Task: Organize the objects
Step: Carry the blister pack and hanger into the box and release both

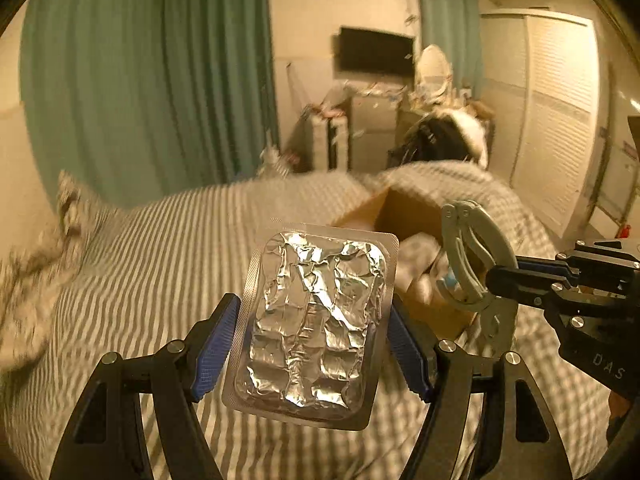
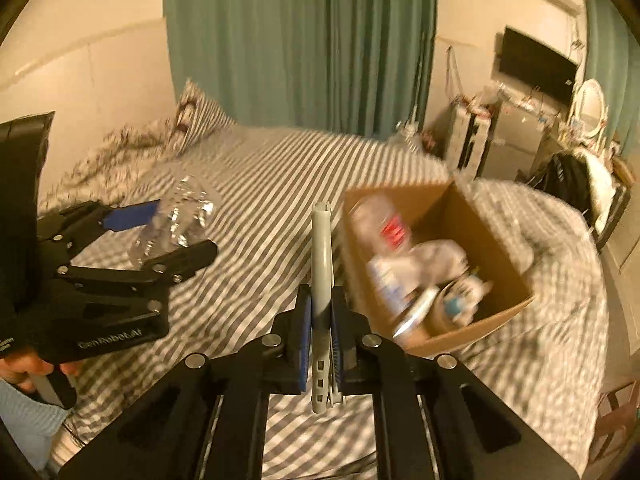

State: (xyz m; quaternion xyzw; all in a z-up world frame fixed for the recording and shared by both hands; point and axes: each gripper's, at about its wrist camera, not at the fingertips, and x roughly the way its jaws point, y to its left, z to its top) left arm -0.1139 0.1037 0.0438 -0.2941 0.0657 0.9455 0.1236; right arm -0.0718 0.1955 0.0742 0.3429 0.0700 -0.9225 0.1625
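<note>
My left gripper (image 1: 314, 340) is shut on a foil-backed blister pack (image 1: 316, 320) and holds it above the striped bed; it also shows in the right wrist view (image 2: 160, 236) with the pack (image 2: 176, 216) between its fingers. My right gripper (image 2: 320, 336) is shut on a grey metal clamp tool (image 2: 322, 280), seen edge-on; in the left wrist view the clamp (image 1: 472, 264) hangs over the cardboard box (image 1: 404, 204). The open box (image 2: 496, 240) sits on the bed to the right of my right gripper and holds several bottles and tubes (image 2: 404, 264).
The bed has a grey-striped sheet (image 2: 260, 184) with a pillow (image 2: 196, 112) at its head. Green curtains (image 2: 296, 40) hang behind. A cluttered dresser with a mirror (image 2: 588, 104), a wall TV (image 2: 536, 64) and a dark bag (image 2: 568, 176) stand beyond the bed's foot.
</note>
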